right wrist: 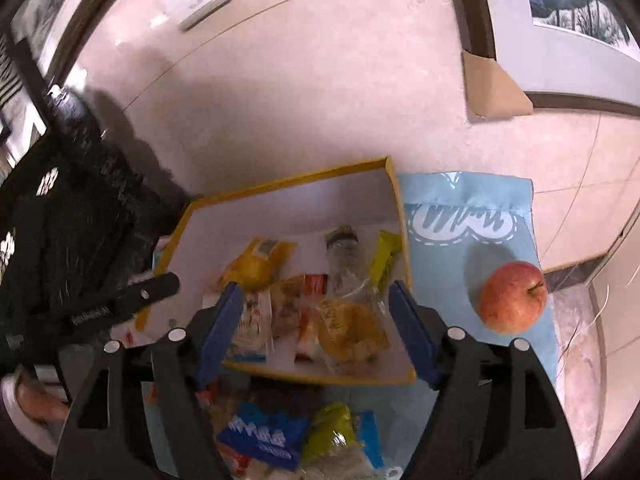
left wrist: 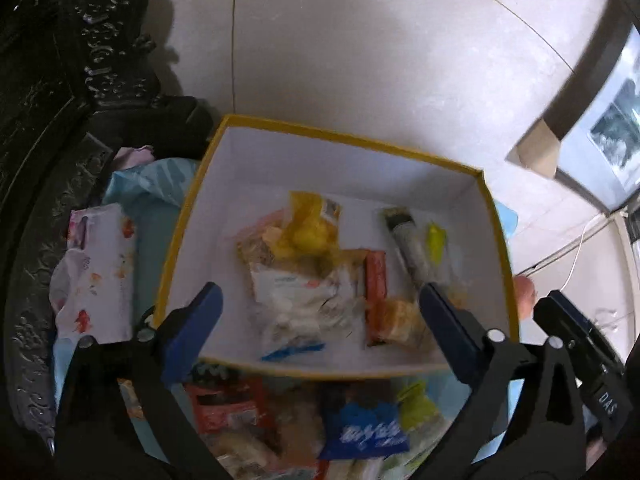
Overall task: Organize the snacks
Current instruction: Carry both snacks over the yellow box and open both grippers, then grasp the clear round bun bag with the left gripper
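A yellow-rimmed white box (left wrist: pixel 192 208) holds several wrapped snacks, among them a yellow packet (left wrist: pixel 308 228) and a red bar (left wrist: pixel 376 276). It also shows in the right wrist view (right wrist: pixel 288 184). A loose pile of snacks lies in front of it, with a blue packet (left wrist: pixel 364 432) (right wrist: pixel 260 436) and a green one (right wrist: pixel 332 428). My left gripper (left wrist: pixel 320 304) is open and empty above the box's near side. My right gripper (right wrist: pixel 316 300) is open and empty over the box.
A red apple (right wrist: pixel 514 298) sits on a light blue bag (right wrist: pixel 468 208) right of the box. A tissue pack (left wrist: pixel 100 272) lies left of it. Dark carved furniture (left wrist: pixel 48 120) stands at the left. The pale tiled floor (left wrist: pixel 360 60) lies beyond.
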`<action>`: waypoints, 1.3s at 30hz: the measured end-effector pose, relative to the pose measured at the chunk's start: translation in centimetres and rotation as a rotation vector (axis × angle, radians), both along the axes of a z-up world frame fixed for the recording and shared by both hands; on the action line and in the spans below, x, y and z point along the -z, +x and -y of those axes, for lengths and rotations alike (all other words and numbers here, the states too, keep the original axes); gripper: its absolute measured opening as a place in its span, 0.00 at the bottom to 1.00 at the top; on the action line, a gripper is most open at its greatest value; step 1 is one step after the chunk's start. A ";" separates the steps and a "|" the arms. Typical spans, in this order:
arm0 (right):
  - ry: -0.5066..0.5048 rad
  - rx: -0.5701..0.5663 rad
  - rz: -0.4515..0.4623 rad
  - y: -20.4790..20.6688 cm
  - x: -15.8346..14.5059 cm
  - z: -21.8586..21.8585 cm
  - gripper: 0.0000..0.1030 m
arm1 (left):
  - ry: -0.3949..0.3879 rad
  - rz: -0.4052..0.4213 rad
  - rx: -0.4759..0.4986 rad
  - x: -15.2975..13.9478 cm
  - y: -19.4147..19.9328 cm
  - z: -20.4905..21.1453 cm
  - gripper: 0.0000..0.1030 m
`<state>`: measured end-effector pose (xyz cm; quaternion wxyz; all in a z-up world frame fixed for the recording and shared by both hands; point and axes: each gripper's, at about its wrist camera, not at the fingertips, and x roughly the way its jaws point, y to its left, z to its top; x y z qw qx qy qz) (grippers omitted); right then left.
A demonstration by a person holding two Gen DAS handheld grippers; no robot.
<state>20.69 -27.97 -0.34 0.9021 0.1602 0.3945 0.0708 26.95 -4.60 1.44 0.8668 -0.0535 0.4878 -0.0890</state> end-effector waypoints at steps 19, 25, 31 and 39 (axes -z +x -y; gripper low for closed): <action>0.019 -0.026 -0.255 -13.2 7.1 0.3 0.90 | -0.014 -0.278 -0.117 8.3 -12.3 -8.5 0.98; 0.028 -0.064 -0.273 -15.0 7.4 -1.1 0.91 | 0.067 -0.230 -0.039 9.3 -13.7 -7.3 0.98; 0.036 -0.058 -0.295 -16.0 7.9 -0.9 0.92 | 0.208 -0.184 0.099 11.0 -14.1 -5.1 0.98; 0.039 -0.034 -0.325 -15.7 8.9 -0.2 0.92 | 0.242 -0.213 0.168 13.8 -12.5 -4.3 0.98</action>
